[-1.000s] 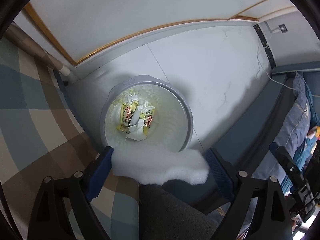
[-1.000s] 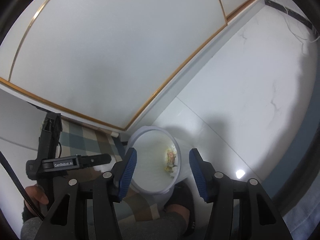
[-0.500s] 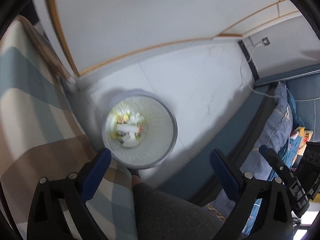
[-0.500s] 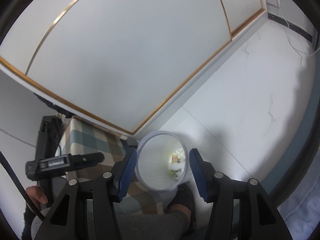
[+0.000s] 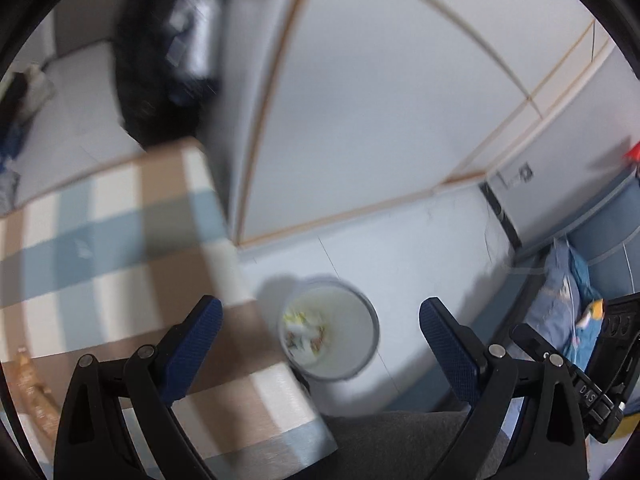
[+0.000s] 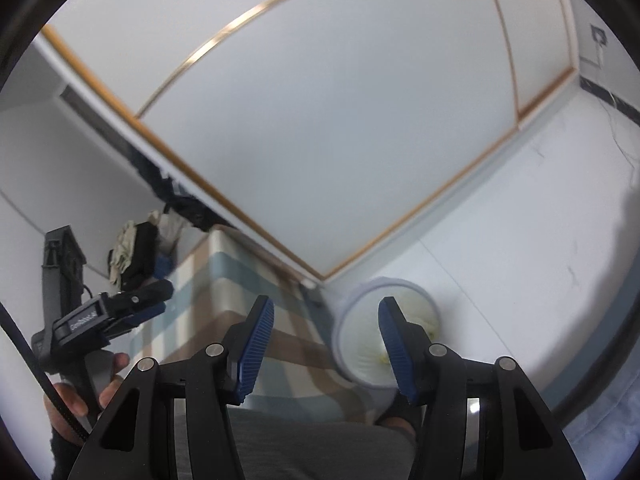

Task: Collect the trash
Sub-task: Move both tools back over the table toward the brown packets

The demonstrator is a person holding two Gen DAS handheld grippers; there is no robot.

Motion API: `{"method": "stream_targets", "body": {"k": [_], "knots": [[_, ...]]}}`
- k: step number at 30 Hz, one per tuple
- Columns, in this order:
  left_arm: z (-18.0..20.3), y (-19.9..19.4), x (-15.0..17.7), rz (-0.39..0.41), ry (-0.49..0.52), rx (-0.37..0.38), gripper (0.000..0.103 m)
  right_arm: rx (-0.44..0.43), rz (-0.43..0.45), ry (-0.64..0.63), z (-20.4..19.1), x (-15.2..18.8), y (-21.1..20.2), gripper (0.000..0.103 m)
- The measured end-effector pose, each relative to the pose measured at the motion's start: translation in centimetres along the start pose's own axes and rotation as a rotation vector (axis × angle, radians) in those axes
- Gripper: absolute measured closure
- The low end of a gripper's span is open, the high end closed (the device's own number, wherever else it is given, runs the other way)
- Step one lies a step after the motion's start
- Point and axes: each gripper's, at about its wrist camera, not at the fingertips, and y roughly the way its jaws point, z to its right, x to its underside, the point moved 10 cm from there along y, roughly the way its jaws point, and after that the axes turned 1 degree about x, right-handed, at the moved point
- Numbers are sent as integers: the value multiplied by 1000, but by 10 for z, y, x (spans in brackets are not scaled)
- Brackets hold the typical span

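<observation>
My left black two-finger gripper with blue ribbed pads (image 5: 318, 334) points steeply downward, jaws spread wide, nothing between them. My right black gripper with blue pads (image 6: 326, 344) tilts downward too, jaws parted, empty. My left hand (image 6: 86, 388) grips its handle.

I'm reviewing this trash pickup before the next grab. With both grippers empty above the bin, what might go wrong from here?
1. The trash bin stands right against the checked table's corner; a low swing may tip it.
2. The left gripper and right gripper are close together and could collide.
3. The left view is blurred, so aiming may be off.
</observation>
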Motion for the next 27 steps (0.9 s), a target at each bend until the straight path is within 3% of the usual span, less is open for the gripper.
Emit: {"method": "stream_targets", "body": {"k": [5, 10, 17, 27], "knots": [[-36, -52, -10, 155, -45, -25, 6, -62, 44, -67, -53, -5, -16, 47], [-78, -94, -15, 259, -117, -71, 6, -133, 75, -154, -107, -2, -29, 44], [-135, -145, -6, 340, -194, -155, 6, -225, 69, -263, -181, 20, -31, 36], [-215, -189, 27, 420, -276, -241, 6, -278, -39, -417, -263, 74, 8, 33]]}}
